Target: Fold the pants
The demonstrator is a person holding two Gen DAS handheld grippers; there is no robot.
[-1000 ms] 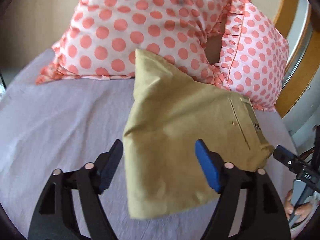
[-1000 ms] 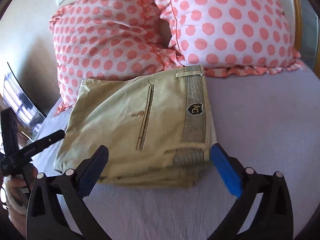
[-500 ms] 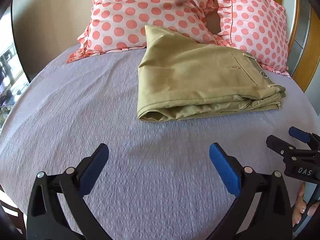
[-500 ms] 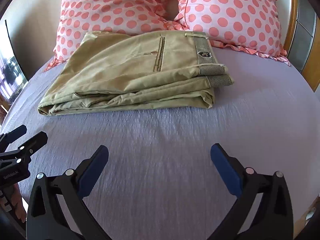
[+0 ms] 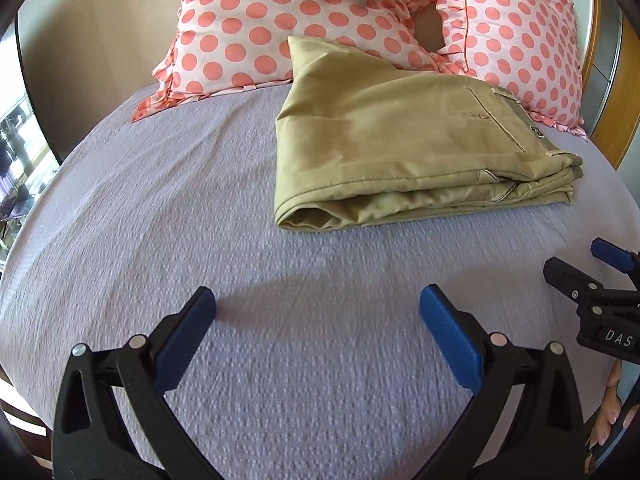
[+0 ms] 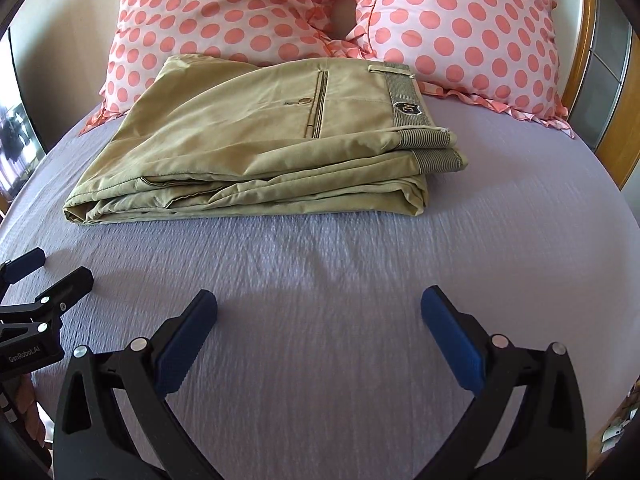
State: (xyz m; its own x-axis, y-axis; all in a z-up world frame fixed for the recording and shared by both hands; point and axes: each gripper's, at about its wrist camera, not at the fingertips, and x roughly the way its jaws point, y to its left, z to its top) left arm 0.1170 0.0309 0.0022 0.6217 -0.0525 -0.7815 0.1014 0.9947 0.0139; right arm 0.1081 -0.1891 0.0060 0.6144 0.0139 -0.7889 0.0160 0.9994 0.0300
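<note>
The khaki pants (image 5: 400, 148) lie folded in a flat stack on the lilac bed sheet (image 5: 160, 200), their far edge against the pillows. In the right wrist view the pants (image 6: 260, 148) show a back pocket and a striped waistband with a badge on the right. My left gripper (image 5: 318, 316) is open and empty, over bare sheet well short of the pants. My right gripper (image 6: 320, 316) is open and empty, also short of the pants. Each gripper shows at the edge of the other's view.
Two white pillows with coral dots (image 6: 240, 12) (image 6: 460, 28) stand against the wall behind the pants. A wooden bed frame (image 6: 628, 112) runs along the right side. The sheet's left edge drops off near a dark screen (image 6: 16, 144).
Both grippers have pulled back from the pants toward the near side of the bed, open and empty throughout. The pants lie still.
</note>
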